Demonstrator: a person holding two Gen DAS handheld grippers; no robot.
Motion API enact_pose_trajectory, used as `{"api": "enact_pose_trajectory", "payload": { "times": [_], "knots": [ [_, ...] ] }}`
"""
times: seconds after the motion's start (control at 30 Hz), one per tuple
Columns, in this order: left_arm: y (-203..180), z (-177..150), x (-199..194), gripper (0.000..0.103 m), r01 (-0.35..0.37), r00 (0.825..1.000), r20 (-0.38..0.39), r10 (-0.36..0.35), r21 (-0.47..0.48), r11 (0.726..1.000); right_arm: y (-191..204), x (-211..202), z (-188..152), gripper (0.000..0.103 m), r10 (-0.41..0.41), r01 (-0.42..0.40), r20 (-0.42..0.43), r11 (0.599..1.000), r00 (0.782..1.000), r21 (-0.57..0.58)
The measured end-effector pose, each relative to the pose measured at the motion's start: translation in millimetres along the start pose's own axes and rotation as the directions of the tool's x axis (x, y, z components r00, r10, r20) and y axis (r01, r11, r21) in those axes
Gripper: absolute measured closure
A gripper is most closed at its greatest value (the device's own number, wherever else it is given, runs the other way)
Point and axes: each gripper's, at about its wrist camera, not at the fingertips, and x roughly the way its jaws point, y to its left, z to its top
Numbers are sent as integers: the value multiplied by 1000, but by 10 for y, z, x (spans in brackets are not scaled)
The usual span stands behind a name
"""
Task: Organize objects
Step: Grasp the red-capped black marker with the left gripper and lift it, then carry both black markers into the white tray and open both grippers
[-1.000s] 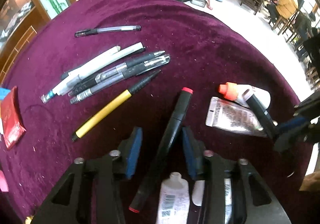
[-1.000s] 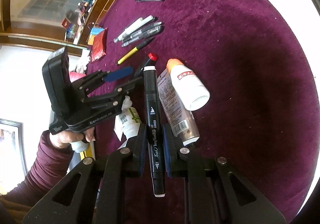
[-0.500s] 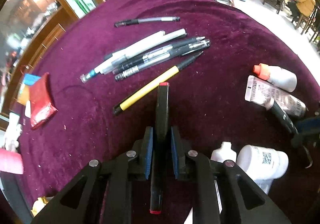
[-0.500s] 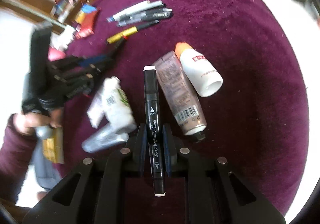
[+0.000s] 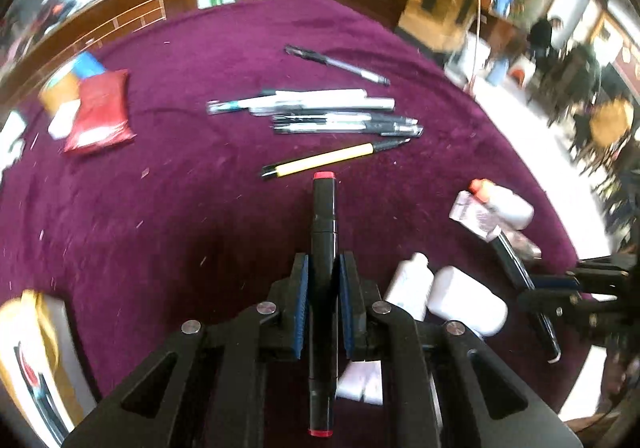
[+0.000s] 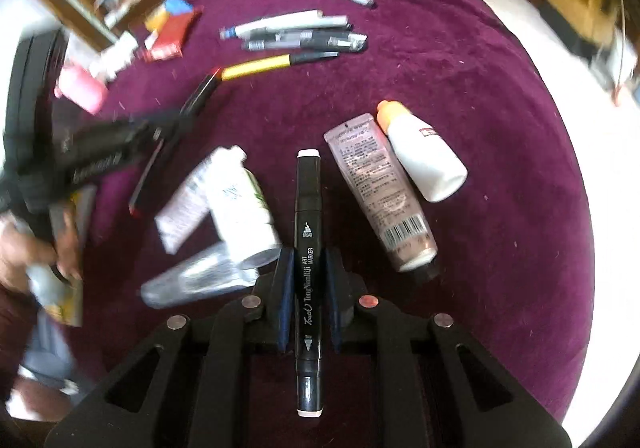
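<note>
My left gripper (image 5: pixel 323 272) is shut on a black marker with red ends (image 5: pixel 323 232), held above the purple tablecloth, tip toward a yellow pen (image 5: pixel 332 156). My right gripper (image 6: pixel 307 260) is shut on a black marker with white ends (image 6: pixel 307 224), held above the cloth between bottles and tubes. A row of pens (image 5: pixel 320 115) lies beyond the yellow pen; the row also shows in the right wrist view (image 6: pixel 296 33). The left gripper with its red-ended marker (image 6: pixel 176 127) shows blurred at the left of the right wrist view.
A white bottle with orange cap (image 6: pixel 424 155) and a pinkish tube (image 6: pixel 380 187) lie right of my right marker; a white bottle (image 6: pixel 240 203) and tubes lie left. A red packet (image 5: pixel 100 113) lies far left. A lone pen (image 5: pixel 336 63) lies farther back.
My left gripper closed on the red-ended marker, lifted it and swung toward the pens. My right gripper kept its marker and moved farther over the table.
</note>
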Motion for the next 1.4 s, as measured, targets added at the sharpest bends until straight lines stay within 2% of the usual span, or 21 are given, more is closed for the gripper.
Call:
{"api": "enact_pose_trajectory", "payload": {
  "times": [0.13,0.27,0.4,0.5,0.6,0.8,0.87,1.07,1.17,1.4],
  "knots": [
    [187,-236,-463,92,67,995,81,-59,-89,994,131,-287,-59,90,128,-130,35,990,991,50],
    [419,-494,-853,92,112,985,151,-84,-189,976,561,-369,-97,90,227,-228,26,973,973,24],
    [728,-865,-1275,92,109,979,199,-54,-278,955,1133,-227,-50,90,308,-308,-15,951,951,-26],
    [1062,-1196,-1547,91,65,978,210,11,-354,933,1547,-75,-62,90,364,-367,-60,929,930,-52],
    [1453,-1533,-1768,91,6,978,189,86,-441,897,1933,71,-80,90,401,-408,-103,910,910,-66],
    [1945,-1980,-1806,91,-114,981,77,181,-525,843,2501,496,-123,90,437,-450,-186,892,880,-35],
    [2048,-2056,-1751,91,-135,980,52,191,-532,836,2644,643,-164,90,445,-457,-211,890,870,-9],
    [2279,-2054,-1465,91,-158,983,-4,183,-519,840,3051,993,-191,90,437,-444,-249,895,864,32],
    [2394,-2029,-1346,91,-154,986,-24,166,-518,842,3228,1133,-173,90,425,-430,-259,902,867,40],
    [2598,-1910,-1178,91,-193,981,-72,182,-501,843,3516,1539,-54,90,408,-395,-268,913,873,102]
  ]
}}
